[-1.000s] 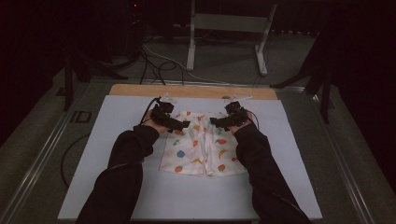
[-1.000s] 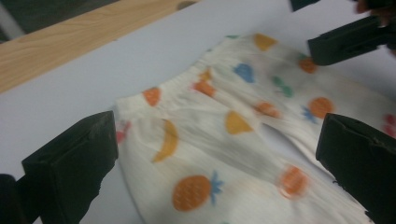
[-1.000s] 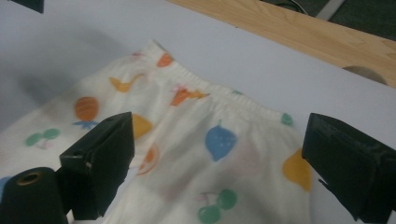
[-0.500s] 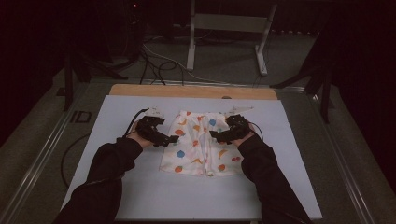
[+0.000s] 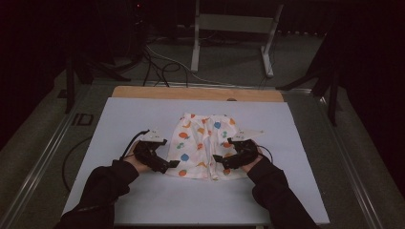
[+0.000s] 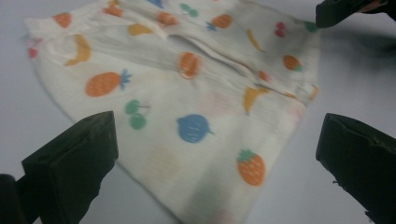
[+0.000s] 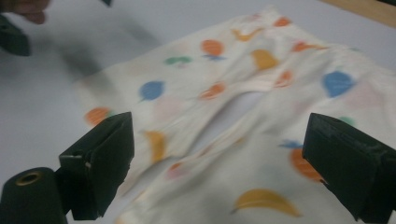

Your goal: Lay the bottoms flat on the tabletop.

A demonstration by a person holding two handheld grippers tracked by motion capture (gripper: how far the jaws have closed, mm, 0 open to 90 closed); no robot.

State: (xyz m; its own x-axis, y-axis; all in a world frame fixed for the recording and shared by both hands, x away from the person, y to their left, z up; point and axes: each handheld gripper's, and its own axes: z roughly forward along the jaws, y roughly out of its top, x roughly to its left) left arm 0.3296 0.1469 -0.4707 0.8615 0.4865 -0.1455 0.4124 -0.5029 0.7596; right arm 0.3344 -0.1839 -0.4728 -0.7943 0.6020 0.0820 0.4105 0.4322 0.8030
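Observation:
A small pair of white shorts with a fruit print (image 5: 204,145) lies flat on the white table sheet (image 5: 119,124), waistband at the far end. My left gripper (image 5: 169,164) sits at the near left leg hem, open, jaws straddling the cloth edge (image 6: 196,126). At the near right leg hem my right gripper (image 5: 218,160) is open too, with the split between the legs (image 7: 243,105) ahead of its jaws. Neither holds anything. Far off in the left gripper view, the right gripper's tip (image 6: 345,11) shows at the top right.
A wooden strip (image 5: 196,93) edges the far side of the table. Beyond it stand a metal frame (image 5: 231,28) and loose cables (image 5: 157,67) on the floor. Metal rails (image 5: 43,157) run along the table's sides.
Both grippers have pulled back toward me, from the shorts' waistband corners down to the near leg hems. The shorts lie in the same place.

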